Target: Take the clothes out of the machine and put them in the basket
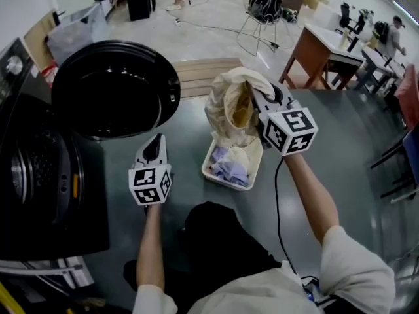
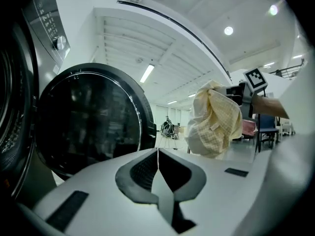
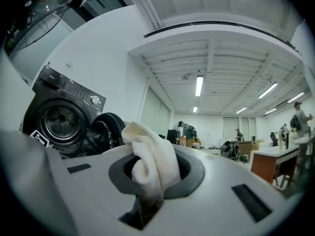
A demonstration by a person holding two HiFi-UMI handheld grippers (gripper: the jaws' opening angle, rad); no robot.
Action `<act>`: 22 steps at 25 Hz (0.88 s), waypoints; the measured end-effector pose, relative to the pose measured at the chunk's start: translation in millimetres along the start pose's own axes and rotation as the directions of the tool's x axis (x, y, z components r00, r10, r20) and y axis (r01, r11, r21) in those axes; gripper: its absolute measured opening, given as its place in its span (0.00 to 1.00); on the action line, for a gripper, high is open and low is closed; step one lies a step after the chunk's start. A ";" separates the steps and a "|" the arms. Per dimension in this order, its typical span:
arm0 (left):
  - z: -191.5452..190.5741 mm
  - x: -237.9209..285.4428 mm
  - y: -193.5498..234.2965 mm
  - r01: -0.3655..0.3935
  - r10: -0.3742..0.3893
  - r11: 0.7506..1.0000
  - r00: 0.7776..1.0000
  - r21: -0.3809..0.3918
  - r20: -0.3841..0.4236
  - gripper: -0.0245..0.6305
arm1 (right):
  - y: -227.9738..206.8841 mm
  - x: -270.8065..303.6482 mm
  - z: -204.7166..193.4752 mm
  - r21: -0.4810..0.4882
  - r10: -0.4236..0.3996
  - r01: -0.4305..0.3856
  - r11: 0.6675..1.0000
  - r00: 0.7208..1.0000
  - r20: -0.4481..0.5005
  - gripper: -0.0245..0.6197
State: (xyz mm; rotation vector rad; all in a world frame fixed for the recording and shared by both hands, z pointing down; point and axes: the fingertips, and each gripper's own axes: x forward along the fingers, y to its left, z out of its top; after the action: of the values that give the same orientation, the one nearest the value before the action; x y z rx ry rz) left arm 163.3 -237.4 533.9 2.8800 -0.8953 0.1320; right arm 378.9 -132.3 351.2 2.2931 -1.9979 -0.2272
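Left gripper (image 2: 157,152): jaws together | right gripper (image 3: 150,161): one cream garment (image 1: 229,106) | basket (image 1: 207,165): one

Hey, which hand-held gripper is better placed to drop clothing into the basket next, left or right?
Right. The right hand-held gripper is shut on the cream garment, which hangs over the white basket. The left hand-held gripper is shut and empty, nearer the machine's open door.

Cream checked garment (image 1: 237,106), lilac clothes (image 1: 229,171), white basket (image 1: 211,165), black washer door (image 1: 114,87)
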 end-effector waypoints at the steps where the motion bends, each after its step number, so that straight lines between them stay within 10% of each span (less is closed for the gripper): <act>1: -1.2 6.5 -5.6 0.013 -0.013 1.000 1.000 -0.001 -0.003 0.07 | -7.6 -2.4 -4.5 -0.004 -0.015 0.015 1.000 1.000 -0.011 0.13; 13: -51.0 50.4 -52.5 0.131 -0.130 0.991 0.987 0.000 -0.098 0.07 | -67.7 -24.9 -135.2 0.062 -0.149 0.166 0.984 0.965 -0.216 0.13; 22: -107.9 45.2 -36.5 0.095 -0.103 0.994 0.979 -0.050 -0.174 0.07 | -60.1 -9.4 -286.2 0.075 -0.153 0.206 0.976 0.884 -0.441 0.13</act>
State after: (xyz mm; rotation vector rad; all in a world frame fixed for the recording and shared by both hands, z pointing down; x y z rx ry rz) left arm 216.2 -217.4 642.7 2.8133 -0.7129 0.3488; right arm 485.5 -122.8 623.5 2.3366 -1.6159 0.3746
